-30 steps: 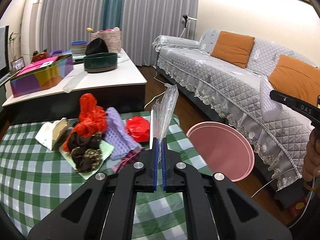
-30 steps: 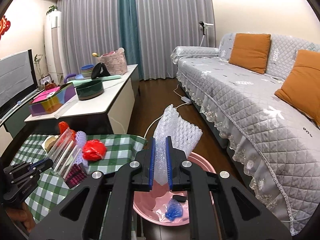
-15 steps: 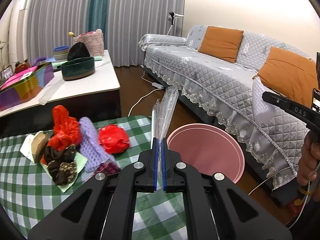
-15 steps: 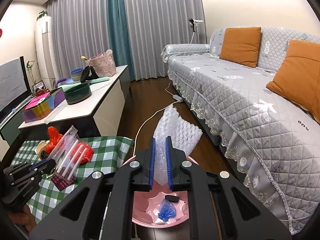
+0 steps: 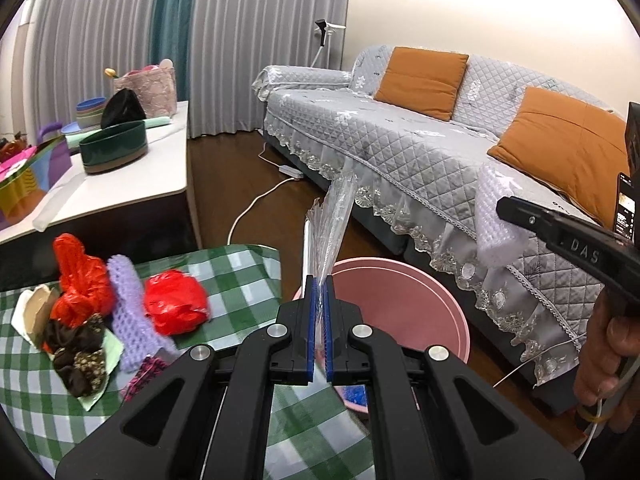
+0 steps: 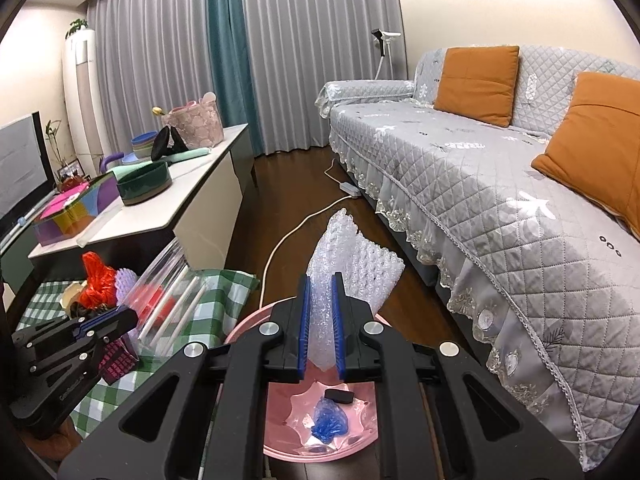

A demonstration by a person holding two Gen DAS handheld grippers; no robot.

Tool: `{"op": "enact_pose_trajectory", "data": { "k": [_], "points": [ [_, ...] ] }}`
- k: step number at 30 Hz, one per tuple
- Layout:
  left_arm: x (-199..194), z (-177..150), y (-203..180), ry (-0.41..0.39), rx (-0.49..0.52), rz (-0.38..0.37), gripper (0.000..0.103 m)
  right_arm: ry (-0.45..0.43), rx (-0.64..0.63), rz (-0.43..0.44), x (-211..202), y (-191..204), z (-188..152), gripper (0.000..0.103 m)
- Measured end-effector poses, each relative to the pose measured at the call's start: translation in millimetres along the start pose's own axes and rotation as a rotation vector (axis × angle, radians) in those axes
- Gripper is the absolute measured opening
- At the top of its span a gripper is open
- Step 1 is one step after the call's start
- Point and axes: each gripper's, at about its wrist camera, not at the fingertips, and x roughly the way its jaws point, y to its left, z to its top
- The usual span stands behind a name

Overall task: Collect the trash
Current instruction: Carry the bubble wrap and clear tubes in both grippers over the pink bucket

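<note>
My left gripper [image 5: 319, 330] is shut on a clear plastic bag of white straws [image 5: 330, 226] and holds it at the table's right edge, over the near rim of the pink basin [image 5: 416, 304]. It also shows in the right wrist view [image 6: 168, 300]. My right gripper [image 6: 320, 334] is shut on a sheet of white bubble wrap [image 6: 352, 260] above the basin [image 6: 280, 440], which holds a blue crumpled wrapper [image 6: 329, 422] and a small black piece [image 6: 339, 395]. More trash lies on the green checked table [image 5: 36, 392]: red bags [image 5: 174, 306], purple foam net [image 5: 128, 308], dark fabric [image 5: 80, 356].
A grey quilted sofa [image 5: 420, 148] with orange cushions [image 5: 420, 76] runs along the right. A white low table [image 5: 120, 184] with a dark green bowl [image 5: 114, 152] and a colourful box stands behind. A white power cable [image 6: 296, 232] lies on the dark wood floor.
My left gripper has moved right with the bag of straws, from over the table to the basin's rim. My right gripper has kept the bubble wrap above the basin.
</note>
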Motion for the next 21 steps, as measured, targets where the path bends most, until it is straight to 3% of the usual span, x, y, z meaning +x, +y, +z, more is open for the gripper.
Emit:
{"op": "enact_pose_trajectory", "data": {
  "k": [21],
  "points": [
    [59, 6, -14, 0.045, 0.015, -0.062, 0.003, 0.057, 0.026, -0.054, 42, -14, -3, 0.011]
  ]
}}
